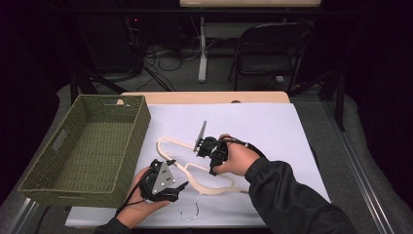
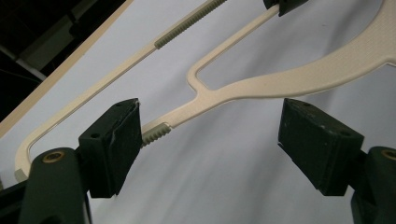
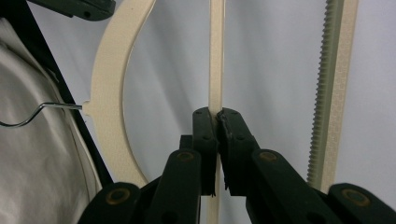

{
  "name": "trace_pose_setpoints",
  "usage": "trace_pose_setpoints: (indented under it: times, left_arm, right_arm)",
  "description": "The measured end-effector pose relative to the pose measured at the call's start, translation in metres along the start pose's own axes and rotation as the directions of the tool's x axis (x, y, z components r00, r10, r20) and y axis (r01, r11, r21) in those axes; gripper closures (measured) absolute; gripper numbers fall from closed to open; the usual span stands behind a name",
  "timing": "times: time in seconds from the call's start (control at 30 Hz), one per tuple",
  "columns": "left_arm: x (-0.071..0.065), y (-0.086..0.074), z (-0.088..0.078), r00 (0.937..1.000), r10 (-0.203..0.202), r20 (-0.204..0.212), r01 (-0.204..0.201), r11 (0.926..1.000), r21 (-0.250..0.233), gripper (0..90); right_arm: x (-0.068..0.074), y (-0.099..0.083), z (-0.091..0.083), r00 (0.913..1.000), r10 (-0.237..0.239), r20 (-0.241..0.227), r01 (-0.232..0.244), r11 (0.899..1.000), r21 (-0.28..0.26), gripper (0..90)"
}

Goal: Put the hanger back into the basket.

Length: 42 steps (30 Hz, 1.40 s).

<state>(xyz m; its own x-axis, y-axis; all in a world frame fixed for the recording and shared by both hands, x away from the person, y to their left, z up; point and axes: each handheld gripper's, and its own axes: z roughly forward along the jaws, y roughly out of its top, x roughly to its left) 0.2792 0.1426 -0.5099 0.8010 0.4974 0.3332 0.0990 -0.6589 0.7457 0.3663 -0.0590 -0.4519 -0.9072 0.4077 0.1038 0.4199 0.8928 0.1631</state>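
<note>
Cream plastic hanger [image 1: 195, 170] lies on the white sheet, right of the woven basket [image 1: 87, 146]. Right gripper [image 1: 213, 155] clamps its thin inner bar; left gripper [image 1: 168, 183], jaws spread, sits beside its neck.

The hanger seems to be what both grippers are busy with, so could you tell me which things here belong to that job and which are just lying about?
In use:
cream hanger
right gripper, shut on its thin bar
left gripper, open beside it

Lying about:
green woven basket
folding chair
</note>
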Motion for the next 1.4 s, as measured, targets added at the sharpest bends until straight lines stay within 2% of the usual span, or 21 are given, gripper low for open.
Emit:
trace_pose_setpoints:
  times: [0.07, 0.1, 0.13, 0.17, 0.2, 0.4, 0.7, 0.77, 0.97, 1.07, 1.23, 1.4]
  left_arm:
    - [0.0, 0.0, 0.001, 1.0, 0.008, 0.001, -0.008, 1.0, 0.003, 22.0]
    - [0.0, 0.0, 0.002, 0.9999, 0.012, 0.004, -0.012, 0.9999, 0.002, 22.0]
    - [0.0, 0.0, 0.002, 0.9998, 0.016, 0.006, -0.016, 0.9999, 0.001, 22.0]
    - [0.0, 0.0, 0.003, 0.9997, 0.024, 0.011, -0.024, 0.9997, 0.006, 22.0]
    - [0.0, 0.0, 0.003, 0.9997, 0.024, 0.011, -0.024, 0.9997, 0.006, 22.0]
    - [-0.002, 0.0, 0.005, 0.999, 0.044, 0.002, -0.044, 0.9989, 0.018, 22.0]
    - [-0.003, 0.003, 0.009, 0.9973, 0.074, 0.005, -0.074, 0.997, 0.023, 22.0]
    - [-0.004, 0.005, 0.011, 0.9962, 0.087, 0.007, -0.087, 0.9957, 0.029, 22.1]
    - [-0.004, 0.006, 0.018, 0.9922, 0.117, 0.043, -0.118, 0.9923, 0.037, 24.6]
    - [-0.004, 0.006, 0.022, 0.9917, 0.113, 0.061, -0.115, 0.9926, 0.037, 24.9]
    - [-0.004, 0.006, 0.027, 0.9874, 0.133, 0.086, -0.137, 0.9898, 0.04, 28.6]
    - [-0.003, 0.006, 0.026, 0.9859, 0.141, 0.09, -0.145, 0.9888, 0.035, 32.8]
  right_arm:
    - [0.001, 0.0, 0.001, 0.9999, -0.003, 0.012, 0.003, 1.0, 0.003, 85.8]
    - [0.0, 0.0, 0.003, 1.0, 0.0, -0.008, -0.001, 1.0, -0.012, 85.8]
    - [0.0, 0.0, 0.003, 1.0, 0.0, -0.008, -0.001, 1.0, -0.012, 85.8]
    - [0.0, 0.0, 0.002, 0.9999, -0.003, 0.014, 0.003, 1.0, 0.007, 85.8]
    - [0.0, 0.0, 0.002, 0.9999, -0.003, 0.014, 0.003, 1.0, 0.007, 85.8]
    - [-0.002, -0.001, 0.0, 1.0, 0.006, -0.005, -0.006, 1.0, -0.002, 85.8]
    - [0.001, 0.002, 0.002, 0.9998, -0.007, -0.021, 0.007, 1.0, -0.001, 85.8]
    - [0.003, 0.003, 0.002, 0.9999, -0.008, -0.007, 0.008, 1.0, 0.011, 85.8]
    - [0.003, 0.005, 0.004, 0.9997, -0.015, -0.02, 0.016, 1.0, 0.008, 85.8]
    - [0.003, 0.006, 0.004, 0.9997, -0.017, -0.018, 0.017, 1.0, 0.017, 85.8]
    - [0.004, 0.007, 0.005, 0.9995, -0.022, -0.021, 0.022, 1.0, 0.005, 85.8]
    - [0.003, 0.007, 0.006, 0.9994, -0.023, -0.024, 0.023, 1.0, 0.005, 85.7]
